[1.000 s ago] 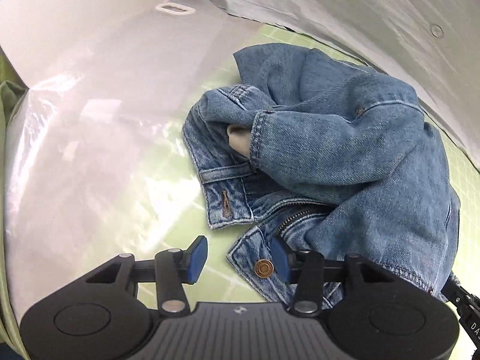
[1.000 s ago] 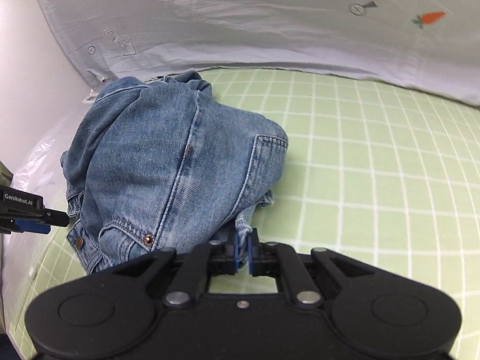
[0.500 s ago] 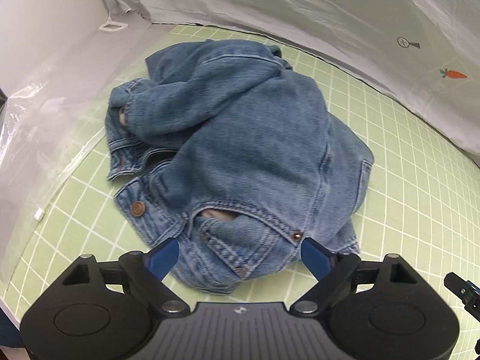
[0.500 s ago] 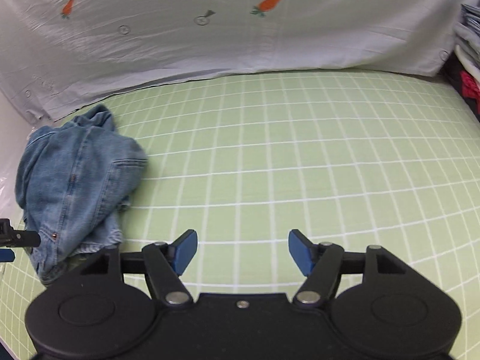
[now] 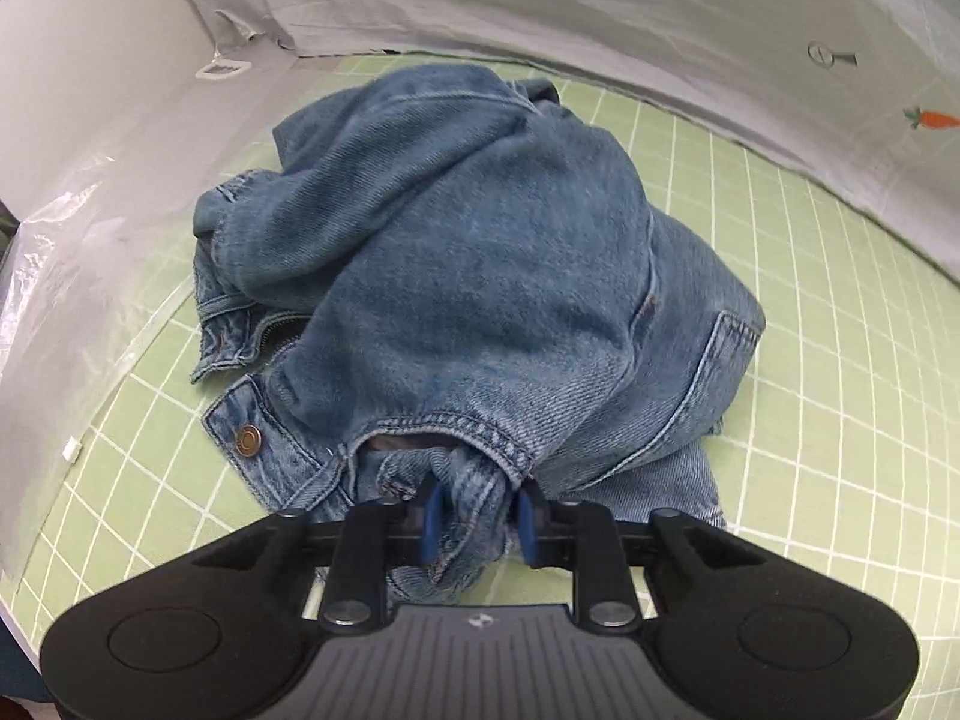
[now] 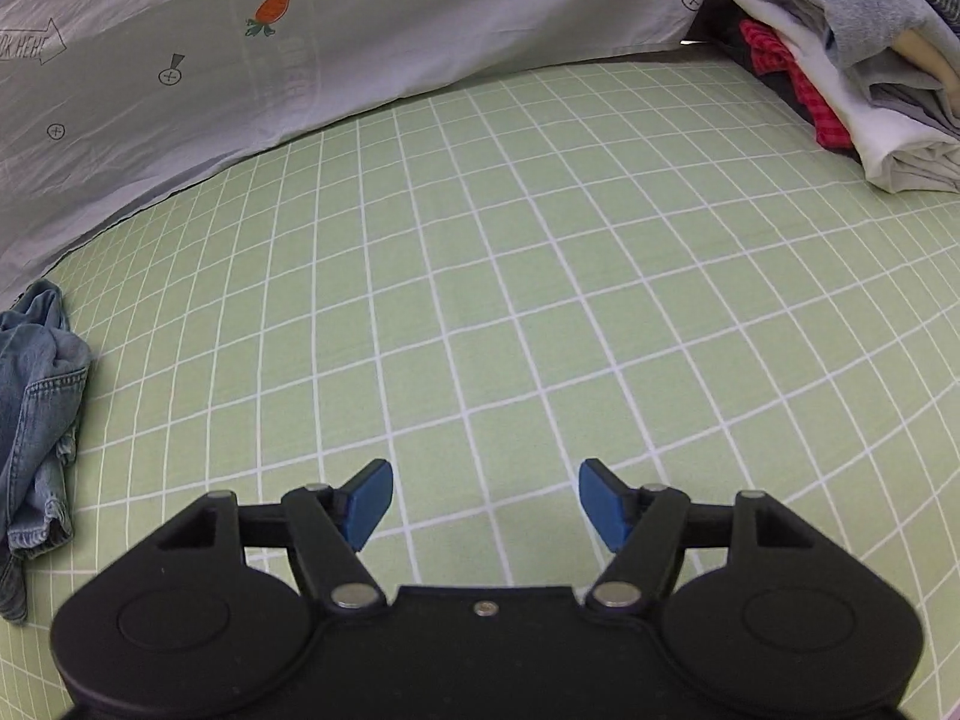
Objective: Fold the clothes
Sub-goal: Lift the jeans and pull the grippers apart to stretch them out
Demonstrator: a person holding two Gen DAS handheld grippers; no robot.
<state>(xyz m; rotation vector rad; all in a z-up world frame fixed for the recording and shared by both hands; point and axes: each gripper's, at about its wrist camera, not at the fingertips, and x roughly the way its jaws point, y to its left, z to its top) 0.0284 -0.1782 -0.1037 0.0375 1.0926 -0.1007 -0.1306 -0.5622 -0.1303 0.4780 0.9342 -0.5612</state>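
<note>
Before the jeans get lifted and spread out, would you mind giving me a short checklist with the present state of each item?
1. Left gripper has denim: ok, its jaws have just closed on a bunch of the jeans at the near edge.
2. Right gripper free: ok, open over the bare green sheet, holding nothing.
3. Room to spread: ok, the sheet beside the jeans is bare.
4. Folded pile out of the way: ok, far corner.
5. Grip on the waistband only: cannot tell, layers are bunched.
</note>
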